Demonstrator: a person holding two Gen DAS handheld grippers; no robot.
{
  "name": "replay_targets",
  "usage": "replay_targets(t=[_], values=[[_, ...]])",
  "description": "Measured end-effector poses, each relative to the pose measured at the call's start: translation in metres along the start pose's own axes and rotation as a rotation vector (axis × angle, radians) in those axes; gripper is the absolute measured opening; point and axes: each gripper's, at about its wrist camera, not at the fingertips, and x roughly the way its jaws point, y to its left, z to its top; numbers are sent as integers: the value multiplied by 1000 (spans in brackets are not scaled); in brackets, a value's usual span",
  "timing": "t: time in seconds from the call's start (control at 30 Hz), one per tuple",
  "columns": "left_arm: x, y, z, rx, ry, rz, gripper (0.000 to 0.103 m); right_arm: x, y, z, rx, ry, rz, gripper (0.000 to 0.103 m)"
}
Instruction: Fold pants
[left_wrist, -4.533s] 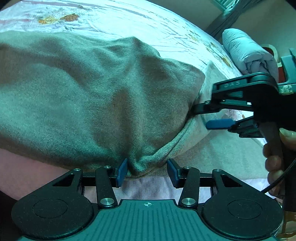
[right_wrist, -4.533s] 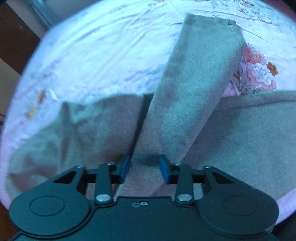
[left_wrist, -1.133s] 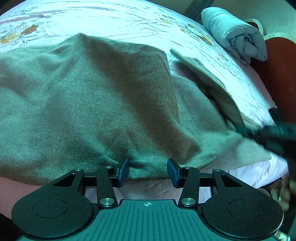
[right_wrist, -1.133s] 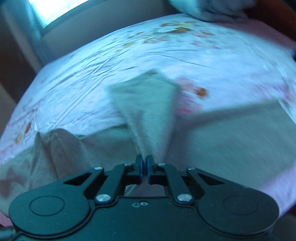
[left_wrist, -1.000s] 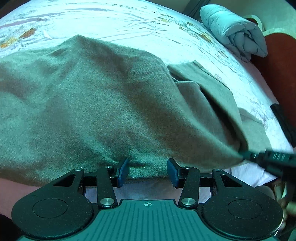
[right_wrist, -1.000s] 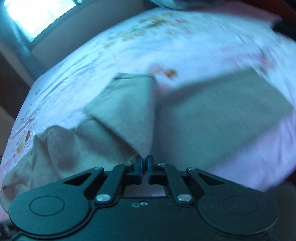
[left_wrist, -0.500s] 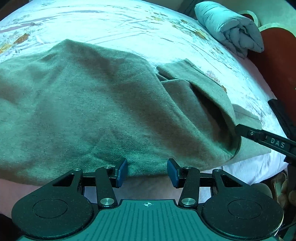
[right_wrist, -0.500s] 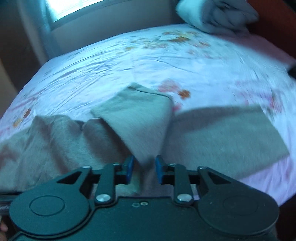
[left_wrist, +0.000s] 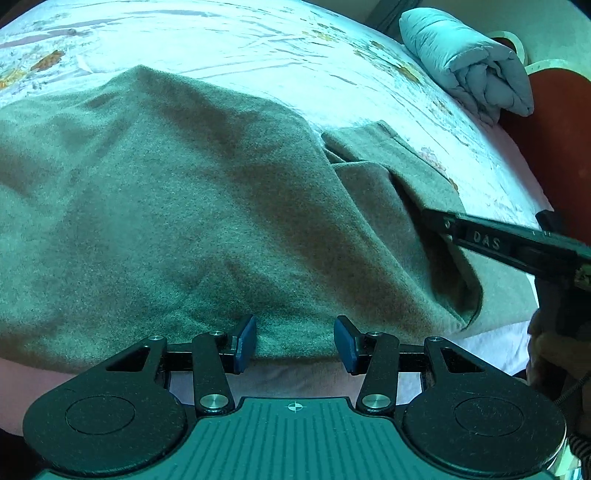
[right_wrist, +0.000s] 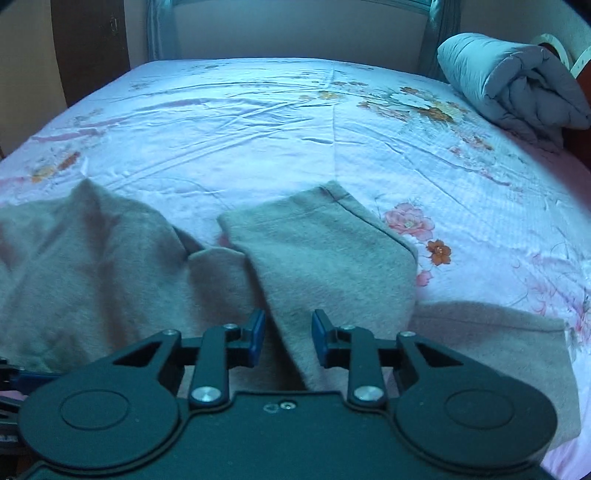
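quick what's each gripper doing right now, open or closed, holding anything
Left gripper: open, holding nothing, jaws spread at the near edge of the pants.
Right gripper: open, holding nothing, the folded-over pant leg lying loose between its jaws.

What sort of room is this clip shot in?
Most likely a bedroom: the pants lie on a bed with a floral sheet, a rolled grey duvet at its head, and curtains behind.

The scene holds one pair of grey pants (right_wrist: 321, 258), one floral bedsheet (right_wrist: 258, 122), one rolled blue-grey quilt (right_wrist: 517, 85), and two black grippers: left (left_wrist: 294, 339), right (right_wrist: 288, 338).
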Motion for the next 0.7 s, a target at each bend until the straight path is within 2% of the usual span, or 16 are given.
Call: replay_targets(t=[0.13,0.17,0.2,0.23,0.33,0.47,0.6,0.7], values=[[1,-1,0,2,2,-1,51,5,4,5,-22,7,16,22],[2,-1,1,0,3,0,51,5,8,5,-40,2,13,18],[2,-1,1,0,3,1,51,5,10,6,-51,-6,1,4],[2,-1,1,1,3,2,51,5,7,8,-35,-11,0,0],[3,-3,0,10,3,6,52,3,-16,9,88,-30,10,0],[4,-5,1,10,5,12,52,-26,-68,-1,300,-146,-35,0],[5,-9,0,26,5,19,53,-56,-130,-42,580,-187,-56,0],[6,-12,0,37,6,27,54,-63,-160,-85,706,-153,-122,0]])
